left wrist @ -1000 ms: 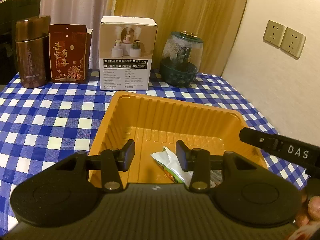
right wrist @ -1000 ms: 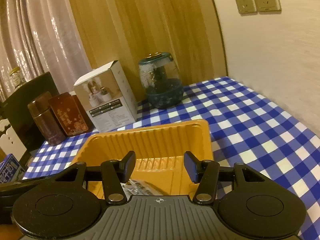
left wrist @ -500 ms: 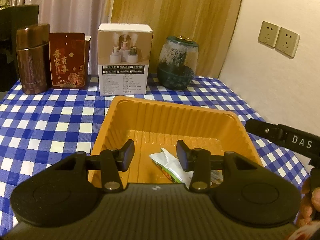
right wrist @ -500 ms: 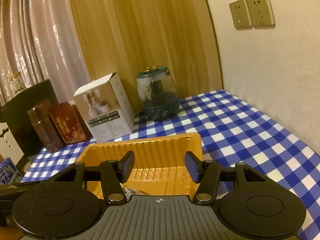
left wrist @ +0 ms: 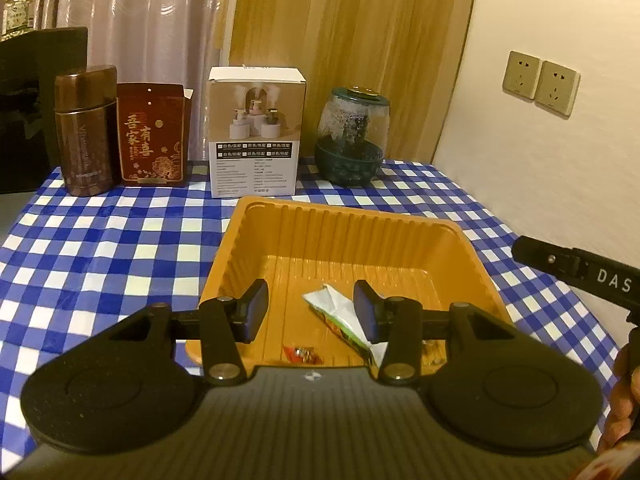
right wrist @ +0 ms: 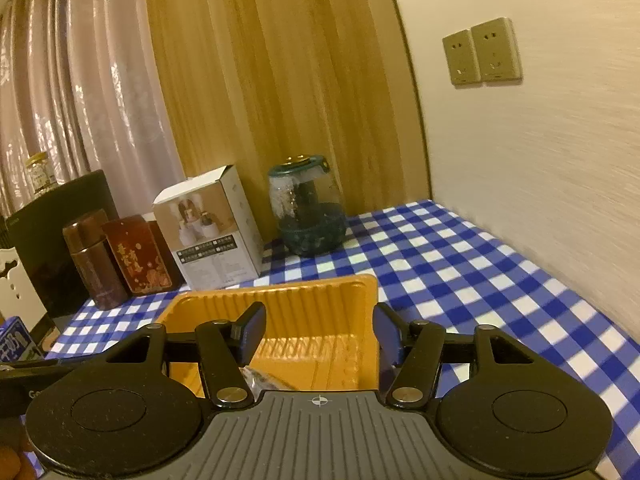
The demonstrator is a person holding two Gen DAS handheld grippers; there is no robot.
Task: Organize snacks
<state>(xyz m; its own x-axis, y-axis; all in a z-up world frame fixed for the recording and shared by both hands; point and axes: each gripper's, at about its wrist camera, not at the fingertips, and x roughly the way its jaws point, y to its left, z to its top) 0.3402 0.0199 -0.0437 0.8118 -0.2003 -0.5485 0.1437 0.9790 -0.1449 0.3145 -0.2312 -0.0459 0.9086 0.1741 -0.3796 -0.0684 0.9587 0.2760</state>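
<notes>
An orange plastic tray (left wrist: 344, 224) sits on the blue checked tablecloth. Inside it lie a white and green snack packet (left wrist: 340, 314) and a small red wrapped candy (left wrist: 301, 354). My left gripper (left wrist: 311, 309) hovers above the tray's near side, open, with nothing between its fingers. In the right wrist view the same tray (right wrist: 280, 300) lies below my right gripper (right wrist: 318, 334), whose jaws are opening and hold nothing. A crinkled wrapper (right wrist: 262, 380) peeks out just above that gripper's body. The right gripper's finger (left wrist: 576, 270) shows at the right edge of the left wrist view.
Along the back stand a brown tin (left wrist: 84, 136), a red box (left wrist: 151, 136), a white carton (left wrist: 256, 132) and a glass jar with a dark green base (left wrist: 352, 140). A wall with sockets (left wrist: 540, 82) borders the table on the right. A blue carton (right wrist: 14, 340) sits far left.
Both grippers have drawn back and risen a little from the tray, so more of its floor and the red candy show. The right gripper's jaws have widened.
</notes>
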